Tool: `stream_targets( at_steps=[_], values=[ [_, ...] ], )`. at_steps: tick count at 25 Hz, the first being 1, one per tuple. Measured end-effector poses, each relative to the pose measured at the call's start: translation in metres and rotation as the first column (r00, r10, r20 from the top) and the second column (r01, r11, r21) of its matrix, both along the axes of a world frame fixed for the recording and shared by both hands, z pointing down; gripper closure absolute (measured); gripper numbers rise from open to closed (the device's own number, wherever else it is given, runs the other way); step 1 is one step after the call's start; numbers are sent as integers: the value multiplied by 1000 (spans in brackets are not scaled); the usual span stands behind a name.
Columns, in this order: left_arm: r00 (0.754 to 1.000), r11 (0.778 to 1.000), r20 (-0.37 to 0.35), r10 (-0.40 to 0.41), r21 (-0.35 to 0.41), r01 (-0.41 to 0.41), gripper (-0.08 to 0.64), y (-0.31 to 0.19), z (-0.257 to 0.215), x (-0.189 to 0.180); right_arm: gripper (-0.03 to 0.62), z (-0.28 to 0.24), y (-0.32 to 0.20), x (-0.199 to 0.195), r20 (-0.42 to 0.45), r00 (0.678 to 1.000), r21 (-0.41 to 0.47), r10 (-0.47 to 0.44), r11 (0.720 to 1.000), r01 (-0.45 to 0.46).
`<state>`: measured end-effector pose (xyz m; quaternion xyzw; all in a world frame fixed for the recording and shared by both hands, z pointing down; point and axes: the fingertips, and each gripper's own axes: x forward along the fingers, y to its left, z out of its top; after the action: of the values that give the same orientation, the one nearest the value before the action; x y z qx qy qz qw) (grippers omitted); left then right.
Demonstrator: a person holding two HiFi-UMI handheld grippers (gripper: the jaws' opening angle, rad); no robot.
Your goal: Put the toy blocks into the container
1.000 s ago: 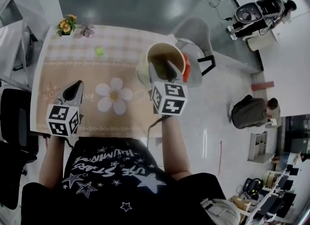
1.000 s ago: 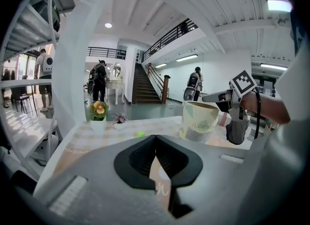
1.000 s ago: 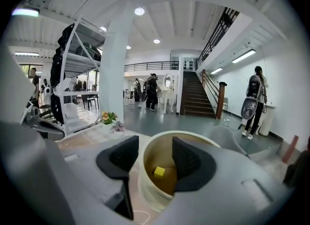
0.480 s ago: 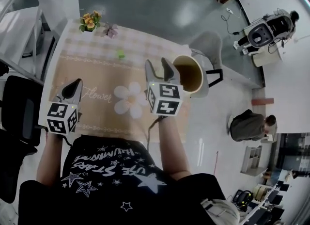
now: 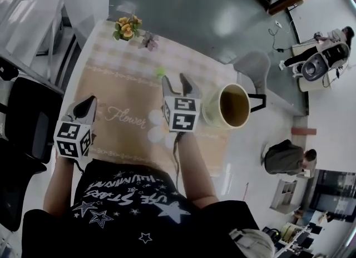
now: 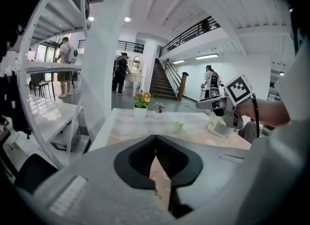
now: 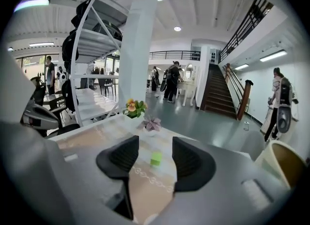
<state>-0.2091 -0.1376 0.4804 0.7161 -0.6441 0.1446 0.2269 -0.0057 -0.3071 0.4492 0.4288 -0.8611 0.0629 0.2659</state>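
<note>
A small green toy block (image 5: 161,72) lies on the flower-print tablecloth (image 5: 122,93), towards the table's far side. My right gripper (image 5: 178,80) hovers just short of it, jaws open and empty. In the right gripper view the block (image 7: 156,159) shows through the gap between the jaws, some way ahead. The cream container (image 5: 208,112) stands at the table's right edge, right of that gripper, with its rim (image 7: 271,153) at the lower right. My left gripper (image 5: 86,105) hangs over the table's near left, jaws shut with nothing in them (image 6: 155,139). From there the block (image 6: 179,125) lies far off.
A white pot of orange flowers (image 5: 126,28) and a small pink flower (image 5: 148,41) stand at the table's far edge. A grey chair (image 5: 253,65) is beyond the container. Black chairs (image 5: 28,123) and a white shelf rack are on the left. People stand far off.
My right gripper has left its place over the container and moved left towards the green block. The left gripper has hardly moved.
</note>
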Motion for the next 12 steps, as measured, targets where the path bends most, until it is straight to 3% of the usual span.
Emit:
stream_targets(
  at_steps=[12],
  values=[
    [999,995,-42,-9,-103,5,551,5,41,-15,373,88,-31,-29,-86,996,-164,32,985,-45]
  ],
)
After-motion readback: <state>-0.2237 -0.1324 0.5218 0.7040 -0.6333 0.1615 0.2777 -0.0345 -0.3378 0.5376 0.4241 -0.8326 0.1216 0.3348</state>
